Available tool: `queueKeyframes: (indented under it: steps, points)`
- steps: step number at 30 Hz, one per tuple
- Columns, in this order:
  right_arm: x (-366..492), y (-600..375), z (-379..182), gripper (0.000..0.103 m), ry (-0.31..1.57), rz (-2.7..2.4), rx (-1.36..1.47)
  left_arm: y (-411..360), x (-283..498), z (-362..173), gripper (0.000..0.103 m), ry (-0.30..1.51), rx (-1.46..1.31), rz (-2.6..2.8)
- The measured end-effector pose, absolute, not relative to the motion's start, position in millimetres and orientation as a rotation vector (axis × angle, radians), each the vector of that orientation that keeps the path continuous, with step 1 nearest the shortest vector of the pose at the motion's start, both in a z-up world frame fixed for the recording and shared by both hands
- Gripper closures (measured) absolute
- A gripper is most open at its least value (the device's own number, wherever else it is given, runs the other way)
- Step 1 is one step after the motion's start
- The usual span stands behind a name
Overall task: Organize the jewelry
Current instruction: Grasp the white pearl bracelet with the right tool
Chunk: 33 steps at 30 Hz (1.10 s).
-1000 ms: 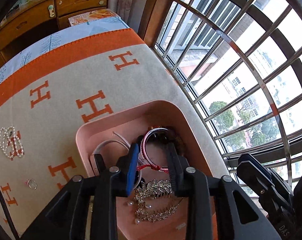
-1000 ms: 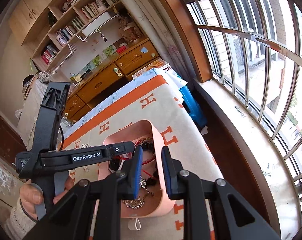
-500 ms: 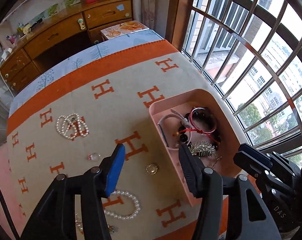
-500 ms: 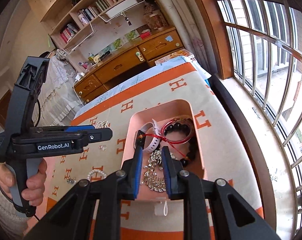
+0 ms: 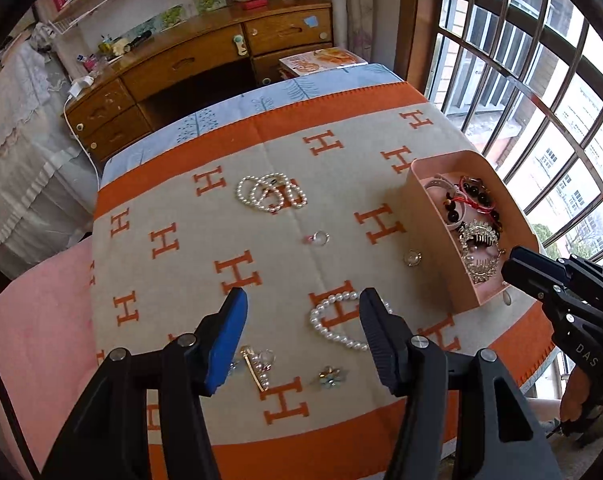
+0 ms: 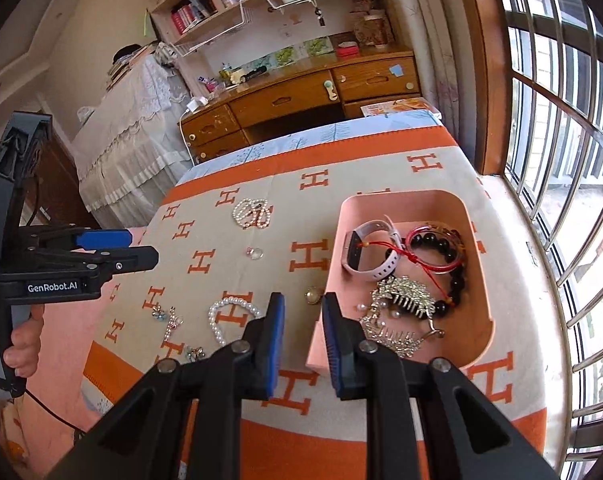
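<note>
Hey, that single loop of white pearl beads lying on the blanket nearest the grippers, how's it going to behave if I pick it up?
The white pearl bead loop lies in a loose, uneven ring, so it will probably go floppy and dangle from wherever it's pinched. Its round, glossy beads look slippery, so the fingers may slide off one. Resting on the soft orange-and-beige blanket, it's unlikely to roll.

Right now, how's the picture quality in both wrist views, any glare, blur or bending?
Left wrist view: sharp, even daylight; window bright but not blown out; its bars bow strongly from fisheye. Right wrist view: also sharp, soft shadows; the window is brighter and washed out; dark corners in both.
</note>
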State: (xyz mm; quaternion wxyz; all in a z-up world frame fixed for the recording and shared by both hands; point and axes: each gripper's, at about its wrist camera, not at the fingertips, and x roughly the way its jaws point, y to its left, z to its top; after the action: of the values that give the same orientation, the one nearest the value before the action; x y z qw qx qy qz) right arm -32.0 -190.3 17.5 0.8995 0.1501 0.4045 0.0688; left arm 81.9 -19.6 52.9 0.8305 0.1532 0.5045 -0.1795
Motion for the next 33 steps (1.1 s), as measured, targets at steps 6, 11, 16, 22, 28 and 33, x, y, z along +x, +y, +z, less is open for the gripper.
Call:
queueKeyframes:
  steps: [6, 11, 16, 22, 28, 33]
  points:
    - [-11.0, -157.4, 13.7, 0.083, 0.922, 0.219, 0.234, 29.9, 85.5, 42.1, 0.043, 1.092, 0.251, -0.323]
    - [16.6, -127.0, -6.3, 0.083, 1.049, 0.295, 0.141, 61.7, 94.0, 23.4, 0.043, 1.118, 0.194, -0.307]
    - [45.5, -108.6, -33.7, 0.083, 1.18, 0.321, 0.076, 79.6, 106.0, -0.3, 0.043, 1.162, 0.157, -0.308]
    - [71.4, -104.4, -57.0, 0.083, 1.274, 0.3, 0.035, 88.1, 118.3, -21.1, 0.043, 1.212, 0.149, -0.313]
    - [75.2, -86.2, -62.2, 0.083, 1.293, 0.322, -0.088, 86.9, 134.6, -28.4, 0.043, 1.224, 0.156, -0.312]
    - [76.3, -71.5, -61.8, 0.083, 1.284, 0.355, -0.211, 75.6, 154.9, -30.7, 0.043, 1.23, 0.155, -0.336]
